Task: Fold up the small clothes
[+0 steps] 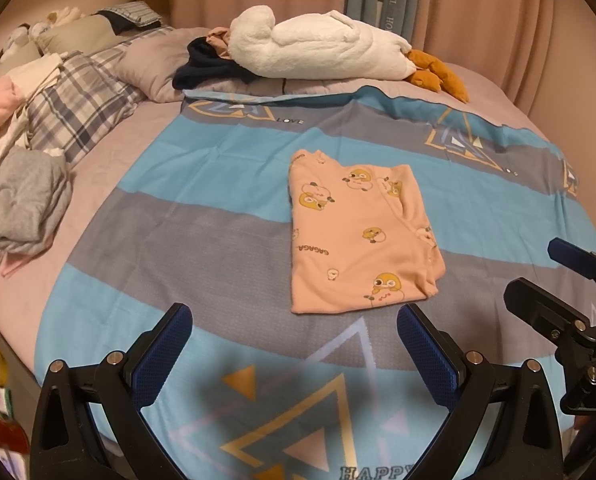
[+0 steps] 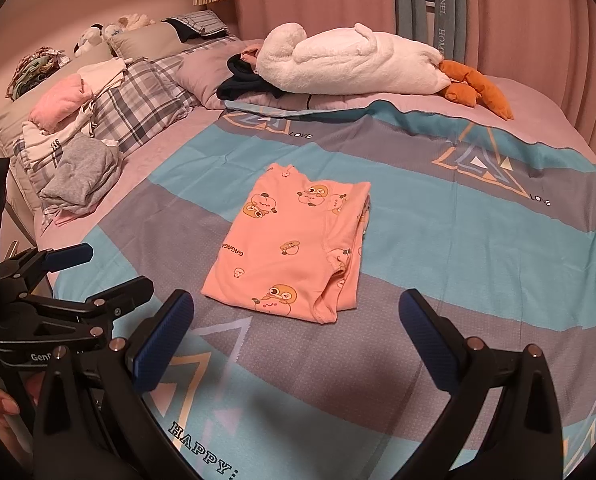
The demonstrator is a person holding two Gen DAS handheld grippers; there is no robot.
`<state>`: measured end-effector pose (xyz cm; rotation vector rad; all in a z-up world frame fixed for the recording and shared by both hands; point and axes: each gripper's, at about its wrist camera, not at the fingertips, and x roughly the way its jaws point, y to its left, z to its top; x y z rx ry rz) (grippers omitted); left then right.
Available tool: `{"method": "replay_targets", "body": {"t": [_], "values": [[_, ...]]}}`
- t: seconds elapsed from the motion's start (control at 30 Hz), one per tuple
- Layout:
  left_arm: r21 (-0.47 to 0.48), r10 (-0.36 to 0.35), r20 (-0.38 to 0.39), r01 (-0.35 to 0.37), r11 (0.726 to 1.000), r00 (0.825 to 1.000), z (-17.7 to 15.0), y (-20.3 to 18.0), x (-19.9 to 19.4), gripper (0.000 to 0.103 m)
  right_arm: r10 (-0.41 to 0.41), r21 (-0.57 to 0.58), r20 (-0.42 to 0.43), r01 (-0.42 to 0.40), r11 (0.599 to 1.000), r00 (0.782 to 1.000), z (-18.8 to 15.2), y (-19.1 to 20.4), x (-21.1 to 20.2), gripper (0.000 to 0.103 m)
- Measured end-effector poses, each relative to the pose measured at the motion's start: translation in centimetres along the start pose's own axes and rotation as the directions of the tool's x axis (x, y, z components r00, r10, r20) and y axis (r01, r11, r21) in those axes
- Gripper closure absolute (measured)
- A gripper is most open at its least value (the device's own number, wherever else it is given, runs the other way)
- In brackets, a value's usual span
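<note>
Both tools hang low over the foot of the bed with their jaws spread wide and nothing between them. The left gripper has black arms faced with dimpled blue rubber pads; the right gripper is built the same, and each shows at the edge of the other's view, the right one at about three o'clock from the left wrist, the left one at nine o'clock from the right wrist.

Straight ahead at twelve o'clock, just beyond the fingertips, lies the folded pink garment, a soft knit printed with yellow cartoon chicks, squared into a rough rectangle with its layered hems showing along the right-hand edge. It rests flat on a thin striped sheet in blue and grey with triangle motifs, which lies smooth, with open cloth on every side of the garment.

At ten o'clock, well apart, a heap of folded clothes — grey jersey, pink, white — sits against plaid pillows. At twelve to one o'clock, near the curtain, a fluffy white plush goose with orange feet lies across the bed, beside a dark crumpled garment.
</note>
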<state>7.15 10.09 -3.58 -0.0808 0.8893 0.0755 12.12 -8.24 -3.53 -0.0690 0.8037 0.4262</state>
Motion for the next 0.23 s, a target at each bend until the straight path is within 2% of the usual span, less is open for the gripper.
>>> {"method": "replay_targets", "body": {"t": [0.23], "values": [[-0.003, 0.002, 0.000, -0.002, 1.000, 1.000, -0.02, 0.08, 0.04, 0.002, 0.004, -0.002, 0.003, -0.004, 1.000, 1.000, 0.07, 0.37, 0.14, 0.000]]}}
